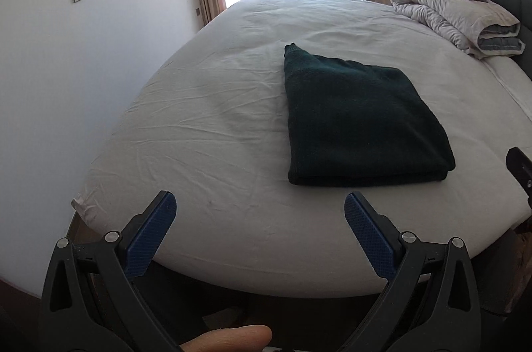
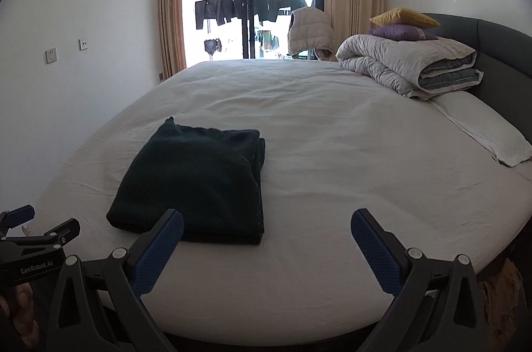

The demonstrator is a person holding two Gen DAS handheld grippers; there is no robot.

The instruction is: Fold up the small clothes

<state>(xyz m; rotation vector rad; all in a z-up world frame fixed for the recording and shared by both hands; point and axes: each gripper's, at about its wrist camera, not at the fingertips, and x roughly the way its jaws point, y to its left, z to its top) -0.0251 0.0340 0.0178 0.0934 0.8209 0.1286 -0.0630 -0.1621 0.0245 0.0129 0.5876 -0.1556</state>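
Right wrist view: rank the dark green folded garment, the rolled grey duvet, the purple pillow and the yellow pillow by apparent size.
1. Dark green folded garment, though it lies nearest the camera.
2. Rolled grey duvet.
3. Purple pillow and yellow pillow: they look alike and partly overlap, so no ranking.

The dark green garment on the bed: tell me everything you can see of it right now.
The dark green garment is a thick, knitted-looking piece, so dark it reads almost black. It is folded into a neat, roughly rectangular stack with several layers showing along its near edge and one side. One corner at the far end pokes up slightly. It lies flat on the white bedsheet, near the foot end of the bed. Only the sheet touches it; the left tool and the right tool are both open and held back from it.
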